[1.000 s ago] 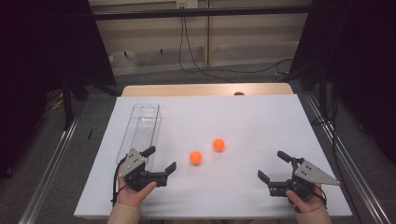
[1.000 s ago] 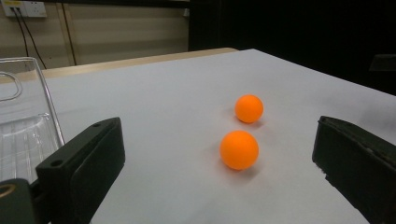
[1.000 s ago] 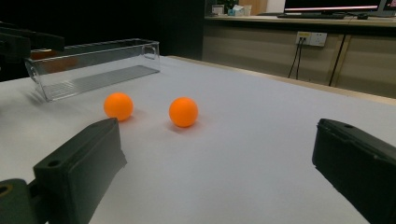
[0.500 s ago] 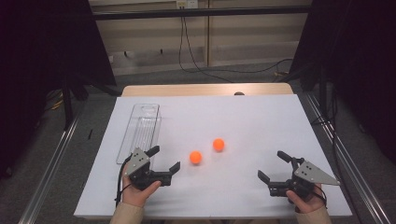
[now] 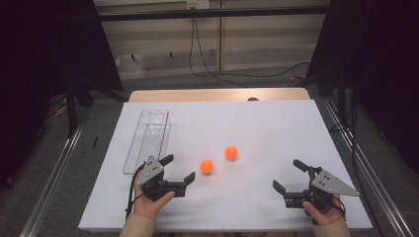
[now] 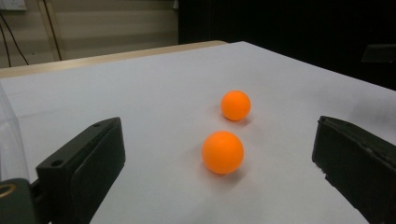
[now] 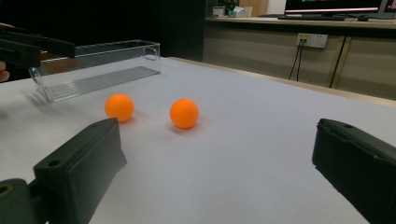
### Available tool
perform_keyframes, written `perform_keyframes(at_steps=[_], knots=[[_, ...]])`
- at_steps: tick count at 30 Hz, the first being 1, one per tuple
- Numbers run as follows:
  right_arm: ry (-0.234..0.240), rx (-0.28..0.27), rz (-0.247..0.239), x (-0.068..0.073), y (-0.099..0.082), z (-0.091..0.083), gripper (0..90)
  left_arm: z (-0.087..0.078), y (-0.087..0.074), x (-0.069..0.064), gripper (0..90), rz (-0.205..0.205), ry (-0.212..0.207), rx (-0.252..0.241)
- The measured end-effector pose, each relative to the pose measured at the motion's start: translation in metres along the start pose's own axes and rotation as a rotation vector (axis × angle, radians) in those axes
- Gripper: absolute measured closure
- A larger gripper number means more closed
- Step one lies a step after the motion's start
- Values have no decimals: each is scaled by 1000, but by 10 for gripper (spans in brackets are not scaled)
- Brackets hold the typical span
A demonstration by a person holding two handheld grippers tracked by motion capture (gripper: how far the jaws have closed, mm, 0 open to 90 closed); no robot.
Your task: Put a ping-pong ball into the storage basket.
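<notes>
We see a white table (image 5: pixel 257 123) from above. Along its left side lies a clear plastic tray (image 5: pixel 148 140), long and narrow. Our left gripper (image 5: pixel 179 170), jaws spread wide and holding nothing, sits near the tray's near end and points at the nearer orange ball (image 5: pixel 207 166), which lies just ahead between the jaw tips. The second orange ball (image 5: pixel 231 153) rests close beyond it, apart. Our right gripper (image 5: pixel 289 175), also wide open and empty, waits well apart at the table's near right.

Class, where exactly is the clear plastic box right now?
In the high view, the clear plastic box lies on the table's left side, just beyond the left gripper and left of both orange balls.
</notes>
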State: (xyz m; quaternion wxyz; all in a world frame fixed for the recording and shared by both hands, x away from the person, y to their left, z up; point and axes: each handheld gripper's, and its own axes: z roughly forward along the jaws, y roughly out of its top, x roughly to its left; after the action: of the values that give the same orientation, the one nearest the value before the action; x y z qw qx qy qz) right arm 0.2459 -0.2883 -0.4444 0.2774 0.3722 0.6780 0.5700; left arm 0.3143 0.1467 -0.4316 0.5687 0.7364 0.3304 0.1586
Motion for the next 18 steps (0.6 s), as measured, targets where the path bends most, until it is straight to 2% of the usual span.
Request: perform_keyframes(at_steps=[18], knots=[[0, -4, 0, 0, 0, 0, 14, 10, 0, -5, 25, -1, -19, 26]])
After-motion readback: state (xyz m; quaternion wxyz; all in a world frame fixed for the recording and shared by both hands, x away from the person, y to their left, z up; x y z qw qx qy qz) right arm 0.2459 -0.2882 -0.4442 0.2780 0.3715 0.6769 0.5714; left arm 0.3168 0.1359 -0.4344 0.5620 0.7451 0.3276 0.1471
